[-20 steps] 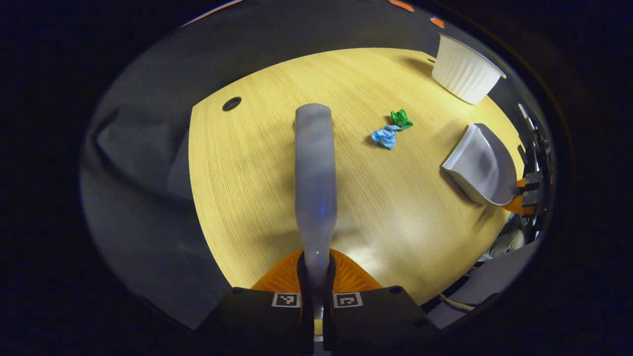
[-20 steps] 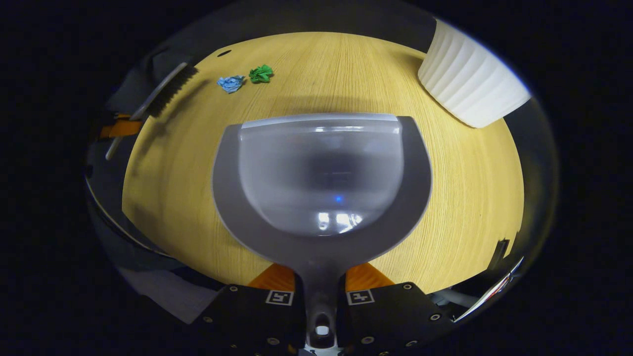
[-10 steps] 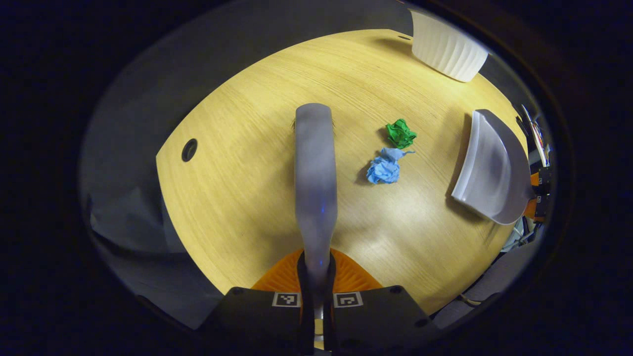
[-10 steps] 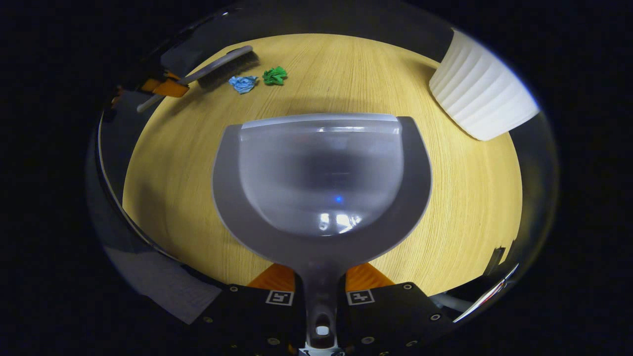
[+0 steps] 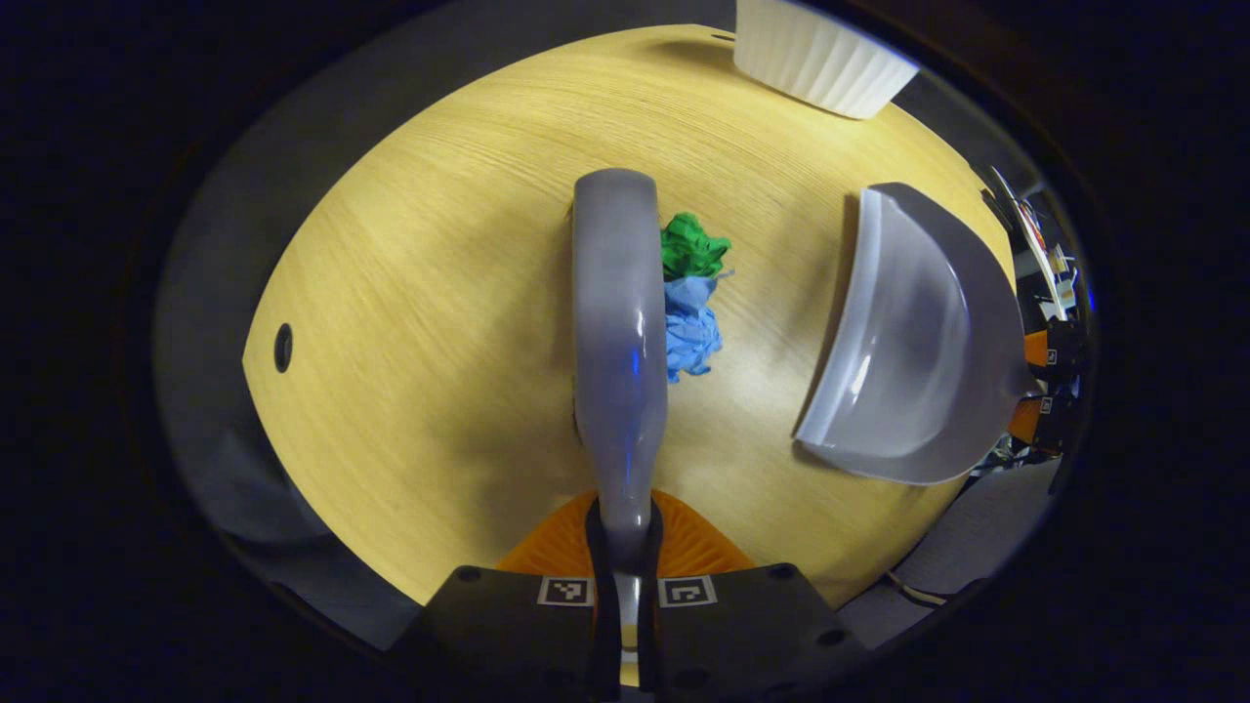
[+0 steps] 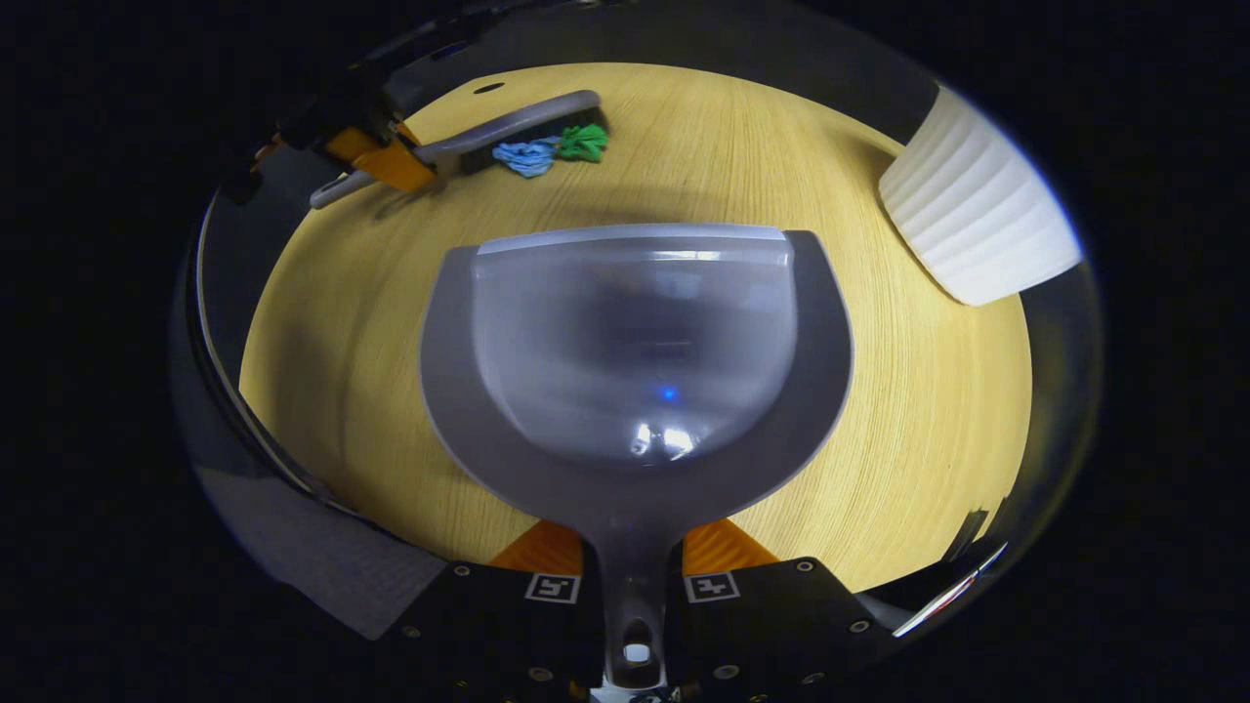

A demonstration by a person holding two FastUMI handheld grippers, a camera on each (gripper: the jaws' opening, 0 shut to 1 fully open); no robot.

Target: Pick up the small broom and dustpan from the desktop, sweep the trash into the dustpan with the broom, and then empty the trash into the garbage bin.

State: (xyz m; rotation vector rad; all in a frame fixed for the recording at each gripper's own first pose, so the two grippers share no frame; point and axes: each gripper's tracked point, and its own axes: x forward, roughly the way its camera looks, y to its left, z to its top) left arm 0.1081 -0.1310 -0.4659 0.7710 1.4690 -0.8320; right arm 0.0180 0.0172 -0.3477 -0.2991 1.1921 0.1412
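Observation:
My left gripper (image 5: 623,547) is shut on the handle of the small grey broom (image 5: 617,332), whose head lies over the wooden desktop (image 5: 439,293). Touching the broom's right side are a green paper wad (image 5: 691,248) and a blue paper wad (image 5: 691,334). My right gripper (image 6: 633,566) is shut on the handle of the grey dustpan (image 6: 635,351), held low over the desk with its mouth facing the trash. From the right gripper view, the broom (image 6: 518,122), the blue wad (image 6: 525,156) and the green wad (image 6: 583,143) sit at the far left. The dustpan (image 5: 908,332) stands right of the wads.
A white ribbed garbage bin (image 5: 815,59) stands at the desk's far right corner, also the bin (image 6: 977,225) right of the dustpan. A cable hole (image 5: 283,347) marks the desk's left side. Grey floor surrounds the desk edges.
The broom has swung right until it touches the two wads. The dustpan has moved closer to them, and the bin has slid toward the right in the right gripper view.

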